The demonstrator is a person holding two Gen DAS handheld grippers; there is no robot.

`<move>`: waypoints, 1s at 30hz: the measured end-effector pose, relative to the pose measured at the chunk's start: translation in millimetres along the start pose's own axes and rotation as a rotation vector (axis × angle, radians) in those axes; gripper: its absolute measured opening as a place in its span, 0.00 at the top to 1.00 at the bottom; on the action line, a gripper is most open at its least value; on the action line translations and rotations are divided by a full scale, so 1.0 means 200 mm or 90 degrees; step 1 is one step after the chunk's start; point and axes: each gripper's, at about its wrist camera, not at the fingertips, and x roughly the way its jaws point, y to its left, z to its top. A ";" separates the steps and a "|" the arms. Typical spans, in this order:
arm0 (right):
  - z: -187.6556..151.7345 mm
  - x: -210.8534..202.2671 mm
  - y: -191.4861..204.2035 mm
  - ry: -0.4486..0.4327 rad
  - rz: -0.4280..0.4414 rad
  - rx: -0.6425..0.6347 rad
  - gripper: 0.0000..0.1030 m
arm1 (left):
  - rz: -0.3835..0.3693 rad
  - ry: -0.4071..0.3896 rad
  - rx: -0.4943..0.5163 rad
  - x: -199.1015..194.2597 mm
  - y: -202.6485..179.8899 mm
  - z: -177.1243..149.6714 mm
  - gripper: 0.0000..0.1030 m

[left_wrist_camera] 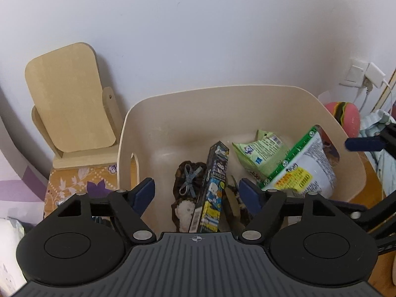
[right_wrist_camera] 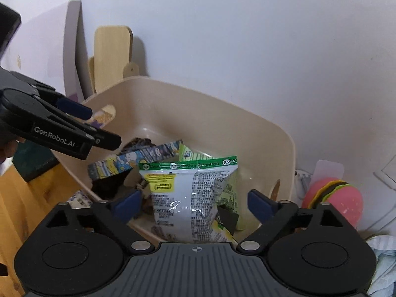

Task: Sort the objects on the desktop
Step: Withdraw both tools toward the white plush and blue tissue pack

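Note:
A beige plastic bin (left_wrist_camera: 173,113) (right_wrist_camera: 222,121) holds several things: a long cartoon-printed box (left_wrist_camera: 212,188) (right_wrist_camera: 138,158), a white and green snack bag (left_wrist_camera: 304,170) (right_wrist_camera: 188,198), a light green packet (left_wrist_camera: 262,153), and a dark plush item with a grey bow (left_wrist_camera: 188,180). My left gripper (left_wrist_camera: 196,194) is open and empty just above the bin's near rim, over the cartoon box. My right gripper (right_wrist_camera: 195,206) is open and empty, with the snack bag lying in the bin between and beyond its fingers. The left gripper also shows in the right wrist view (right_wrist_camera: 81,123).
A wooden stand (left_wrist_camera: 69,106) leans against the white wall left of the bin. A pink burger-shaped toy (left_wrist_camera: 346,116) (right_wrist_camera: 334,198) sits right of the bin, near a wall socket with a plug (left_wrist_camera: 371,76). A floral orange tablecloth (left_wrist_camera: 74,185) covers the desk. Light blue cloth (right_wrist_camera: 383,259) lies at the right.

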 end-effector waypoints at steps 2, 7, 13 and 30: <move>-0.02 -0.07 -0.01 -0.014 0.002 0.005 0.00 | 0.000 -0.003 0.007 -0.03 0.01 -0.02 0.26; -0.07 -0.19 -0.05 -0.042 0.009 0.024 0.00 | 0.027 -0.062 0.039 -0.14 0.02 -0.06 0.26; -0.17 -0.30 -0.11 -0.047 0.007 0.053 0.00 | 0.042 -0.095 0.043 -0.24 0.10 -0.15 0.26; -0.49 -0.21 -0.03 0.069 0.060 0.094 0.00 | 0.010 0.015 0.018 -0.14 0.12 -0.47 0.22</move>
